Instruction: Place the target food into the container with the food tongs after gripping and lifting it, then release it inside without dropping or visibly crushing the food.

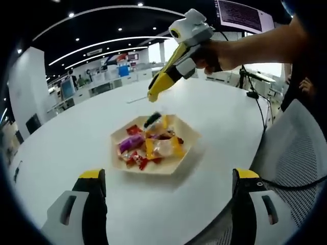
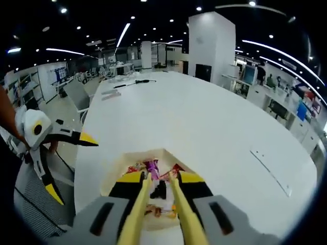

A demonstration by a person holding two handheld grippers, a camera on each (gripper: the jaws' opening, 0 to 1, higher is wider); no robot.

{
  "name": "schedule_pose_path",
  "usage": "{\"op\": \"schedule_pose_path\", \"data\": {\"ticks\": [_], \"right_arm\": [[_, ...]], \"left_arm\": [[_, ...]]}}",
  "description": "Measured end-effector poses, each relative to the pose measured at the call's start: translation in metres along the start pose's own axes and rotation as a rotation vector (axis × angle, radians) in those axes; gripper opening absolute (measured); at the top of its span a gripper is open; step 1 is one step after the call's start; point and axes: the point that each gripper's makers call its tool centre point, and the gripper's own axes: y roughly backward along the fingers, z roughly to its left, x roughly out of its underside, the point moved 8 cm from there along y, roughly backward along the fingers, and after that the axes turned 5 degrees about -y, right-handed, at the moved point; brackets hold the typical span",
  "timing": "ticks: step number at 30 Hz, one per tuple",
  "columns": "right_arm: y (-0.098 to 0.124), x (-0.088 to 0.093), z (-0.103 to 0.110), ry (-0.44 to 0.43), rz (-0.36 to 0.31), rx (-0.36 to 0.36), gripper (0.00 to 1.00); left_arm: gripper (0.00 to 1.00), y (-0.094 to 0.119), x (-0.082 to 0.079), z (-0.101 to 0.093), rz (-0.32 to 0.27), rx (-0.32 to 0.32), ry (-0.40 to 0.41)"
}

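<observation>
Step in hand: gripping. In the right gripper view, the right gripper [image 2: 159, 190] holds yellow tongs [image 2: 156, 204], narrowed around a dark candy [image 2: 159, 190] at lower centre, over the tray [image 2: 115, 173]. The left gripper [image 1: 168, 178] idles, jaws wide. Next: lift gently, without squeezing harder

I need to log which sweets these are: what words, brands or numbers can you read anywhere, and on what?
None readable.
Colourful candy wrappers in the pale hexagonal tray: print blurred.
Dark wall screen with light text lines: too small.
Dark item between the yellow tongs: no legible label.
</observation>
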Motion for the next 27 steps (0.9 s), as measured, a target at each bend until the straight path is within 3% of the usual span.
{"op": "schedule_pose_path", "data": {"ticks": [6,9,11,15,27], "right_arm": [[0.014,-0.002,-0.005,-0.020,-0.037,0.012,0.24],[0.023,-0.009,-0.004,-0.018,-0.135,-0.009,0.24],[0.028,-0.010,-0.005,-0.025,-0.148,-0.007,0.24],[0.044,-0.012,-0.003,-0.054,-0.235,0.003,0.24],[0.105,0.008,0.003,0.012,-0.282,0.024,0.25]], "left_arm": [[0.99,0.000,0.000,-0.001,0.002,0.009,0.002],[0.99,0.000,-0.001,-0.002,-0.016,0.021,0.009],[0.99,0.000,-0.001,-0.002,-0.017,0.020,0.010],[0.99,-0.003,0.001,-0.006,0.009,0.047,-0.015],[0.99,-0.001,-0.001,-0.004,-0.011,0.035,-0.023]]}}
